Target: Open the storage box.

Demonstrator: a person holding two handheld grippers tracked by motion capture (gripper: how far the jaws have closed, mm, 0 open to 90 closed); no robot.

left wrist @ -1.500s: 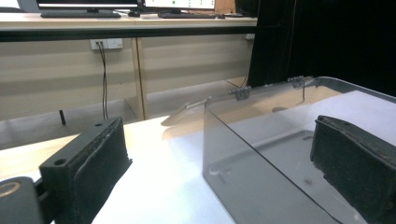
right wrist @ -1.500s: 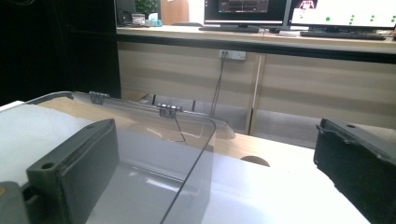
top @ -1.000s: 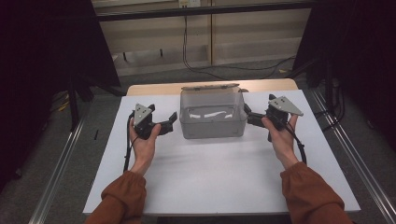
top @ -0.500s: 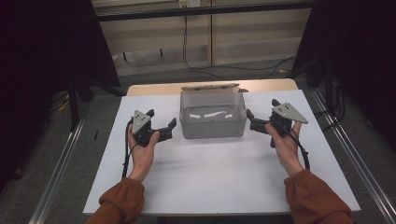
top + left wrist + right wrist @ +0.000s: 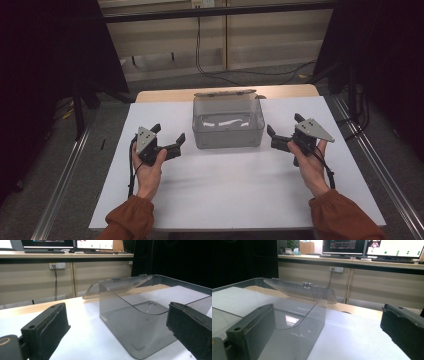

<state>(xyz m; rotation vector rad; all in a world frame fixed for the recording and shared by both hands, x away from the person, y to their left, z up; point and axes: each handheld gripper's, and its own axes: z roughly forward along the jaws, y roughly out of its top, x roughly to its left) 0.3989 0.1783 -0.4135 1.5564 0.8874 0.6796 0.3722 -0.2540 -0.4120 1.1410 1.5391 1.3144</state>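
Flanking clear box (image 5: 228, 125), both tools wide open & empty: L tool (image 5: 168, 141), R tool (image 5: 284, 131).

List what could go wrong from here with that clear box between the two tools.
1. The clear box is see-through with glare on its walls, so either open tool could misjudge an edge and knock it rather than grip it.
2. Its lid hangs open over the far edge; a push from the left tool or right tool might slide the light, empty-looking box across the smooth white table.
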